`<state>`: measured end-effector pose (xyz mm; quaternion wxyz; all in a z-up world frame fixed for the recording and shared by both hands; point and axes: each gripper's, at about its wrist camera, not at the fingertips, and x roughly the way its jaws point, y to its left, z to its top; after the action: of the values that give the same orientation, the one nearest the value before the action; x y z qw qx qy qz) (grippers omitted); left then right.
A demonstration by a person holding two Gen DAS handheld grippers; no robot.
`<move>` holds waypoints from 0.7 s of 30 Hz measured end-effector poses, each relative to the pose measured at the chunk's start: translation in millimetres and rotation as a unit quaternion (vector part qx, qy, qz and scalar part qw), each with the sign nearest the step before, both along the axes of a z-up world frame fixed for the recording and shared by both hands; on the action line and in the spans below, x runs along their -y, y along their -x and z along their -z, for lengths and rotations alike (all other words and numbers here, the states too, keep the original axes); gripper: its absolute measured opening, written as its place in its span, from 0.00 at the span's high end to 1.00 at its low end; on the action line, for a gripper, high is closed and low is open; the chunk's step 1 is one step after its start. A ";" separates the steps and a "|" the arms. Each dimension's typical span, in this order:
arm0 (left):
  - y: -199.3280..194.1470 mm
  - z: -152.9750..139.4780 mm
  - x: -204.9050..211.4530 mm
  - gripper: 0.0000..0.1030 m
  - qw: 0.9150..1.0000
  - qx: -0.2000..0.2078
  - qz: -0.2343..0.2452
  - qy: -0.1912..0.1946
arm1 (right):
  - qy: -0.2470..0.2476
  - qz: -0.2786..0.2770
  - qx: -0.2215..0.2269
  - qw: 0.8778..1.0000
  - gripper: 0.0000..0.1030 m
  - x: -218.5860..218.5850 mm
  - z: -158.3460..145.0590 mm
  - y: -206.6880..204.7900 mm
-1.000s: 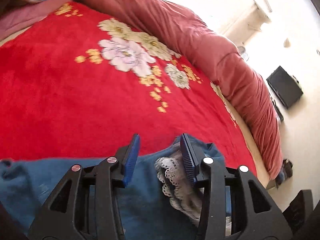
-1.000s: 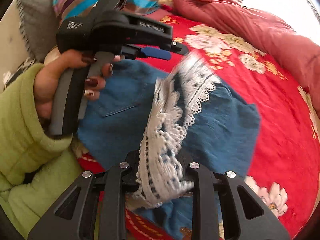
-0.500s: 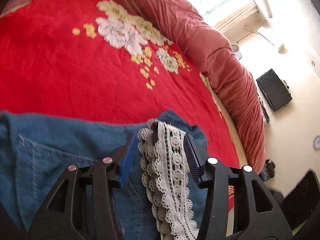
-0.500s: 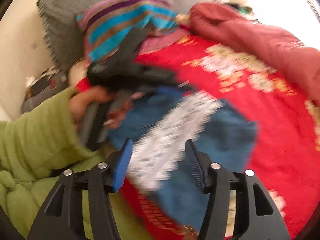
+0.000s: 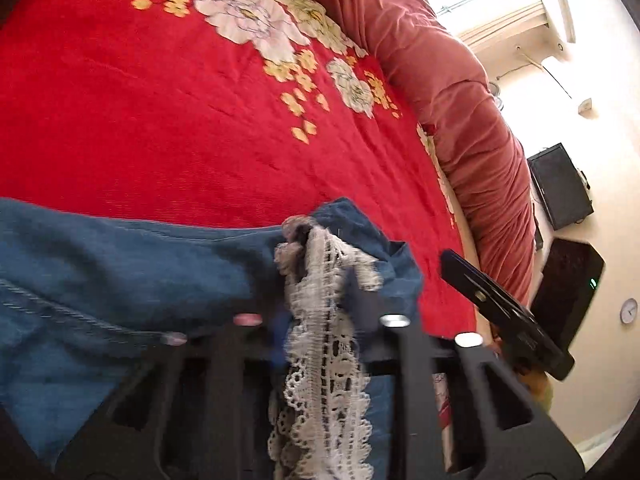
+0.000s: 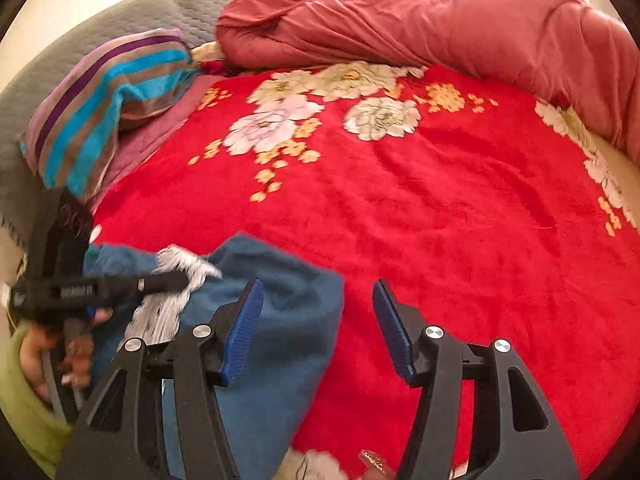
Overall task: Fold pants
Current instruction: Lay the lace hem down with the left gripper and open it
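The blue denim pants (image 5: pixel 120 276) lie bunched on the near left part of the red floral blanket (image 5: pixel 160 120), their white lace trim (image 5: pixel 324 344) uppermost. The left gripper (image 5: pixel 320 312) has just been closing, and its jaws now stand pinched on the lace trim. The right gripper (image 6: pixel 318 320) has just been opening; its blue pads (image 6: pixel 244 328) stand well apart with nothing between them, the left pad over the pants' right edge and the right pad over bare blanket.

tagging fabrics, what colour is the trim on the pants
White lace trim on blue denim pants; clearest in the left wrist view.
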<state>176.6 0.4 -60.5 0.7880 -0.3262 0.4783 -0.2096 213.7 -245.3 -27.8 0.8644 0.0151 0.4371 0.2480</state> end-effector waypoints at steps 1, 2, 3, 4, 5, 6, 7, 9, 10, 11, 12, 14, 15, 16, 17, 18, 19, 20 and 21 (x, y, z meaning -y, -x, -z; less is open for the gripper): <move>-0.5 -3.5 3.9 0.92 1.000 0.005 0.003 -0.003 | 0.001 0.002 0.001 1.000 0.46 -1.4 0.9 -4.5; -0.1 -10.1 9.0 0.93 1.000 0.015 0.008 -0.006 | 0.002 0.003 0.002 1.000 0.46 -0.4 1.7 -5.3; 2.0 -21.4 16.5 0.93 0.999 0.035 0.021 -0.004 | 0.001 0.001 0.003 1.000 0.46 0.0 2.7 -5.6; 3.2 -29.0 20.7 0.93 0.998 0.048 0.028 -0.003 | -0.002 -0.001 0.006 1.000 0.46 1.5 2.9 -3.9; 6.5 -40.3 25.7 0.93 0.997 0.071 0.039 -0.006 | 0.002 -0.002 0.009 1.000 0.46 1.8 4.0 -2.6; 10.3 -49.9 28.7 0.93 0.994 0.095 0.043 -0.022 | 0.006 -0.001 0.011 1.000 0.46 2.3 4.7 -1.7; 12.0 -55.2 29.0 0.93 0.992 0.108 0.040 -0.042 | 0.012 -0.001 0.014 1.000 0.46 2.9 6.9 -0.9; 9.9 -51.0 17.9 0.93 0.992 0.096 0.016 -0.081 | 0.026 0.001 0.018 0.999 0.46 2.1 11.7 -0.5; 8.8 -43.5 8.4 0.93 0.993 0.080 0.002 -0.082 | 0.035 0.003 0.021 0.999 0.46 1.7 13.7 -1.1; 8.7 -34.6 -2.5 0.93 0.995 0.067 -0.011 -0.074 | 0.045 0.006 0.026 0.999 0.46 0.7 15.5 -1.6; 9.3 -29.6 -7.1 0.93 0.995 0.061 -0.016 -0.072 | 0.057 0.010 0.030 0.998 0.46 -1.0 17.1 -2.2; 9.9 -22.2 -11.2 0.92 0.996 0.052 -0.015 -0.075 | 0.062 0.009 0.035 0.997 0.46 -3.4 16.7 -2.2; 9.8 -18.9 -10.9 0.92 0.996 0.048 -0.015 -0.079 | 0.059 0.006 0.037 0.998 0.46 -5.4 15.8 -1.9; 8.2 -16.6 -9.1 0.92 0.996 0.046 -0.013 -0.081 | 0.054 -0.001 0.039 0.998 0.46 -8.8 14.4 -1.5; 8.1 -14.7 -8.1 0.92 0.996 0.045 -0.011 -0.081 | 0.053 -0.007 0.041 0.998 0.46 -12.4 13.9 -1.7; 6.6 -15.0 -6.7 0.92 0.996 0.045 -0.010 -0.081 | 0.056 -0.013 0.045 0.997 0.46 -16.5 14.4 -2.2; 5.6 -15.9 -6.3 0.91 0.995 0.045 -0.009 -0.083 | 0.075 -0.015 0.048 0.996 0.46 -22.0 17.8 -3.8; 5.2 -16.0 -6.0 0.90 0.995 0.046 -0.009 -0.084 | 0.099 -0.013 0.045 0.994 0.46 -26.3 23.4 -6.2; 4.1 -16.0 -5.4 0.88 0.995 0.047 -0.008 -0.086 | 0.114 -0.013 0.042 0.992 0.46 -28.8 28.0 -8.0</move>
<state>172.5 5.8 -44.6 0.8364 -0.2504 0.4545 -0.1765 221.7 -216.5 -55.8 0.8747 -0.1001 0.4261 0.2084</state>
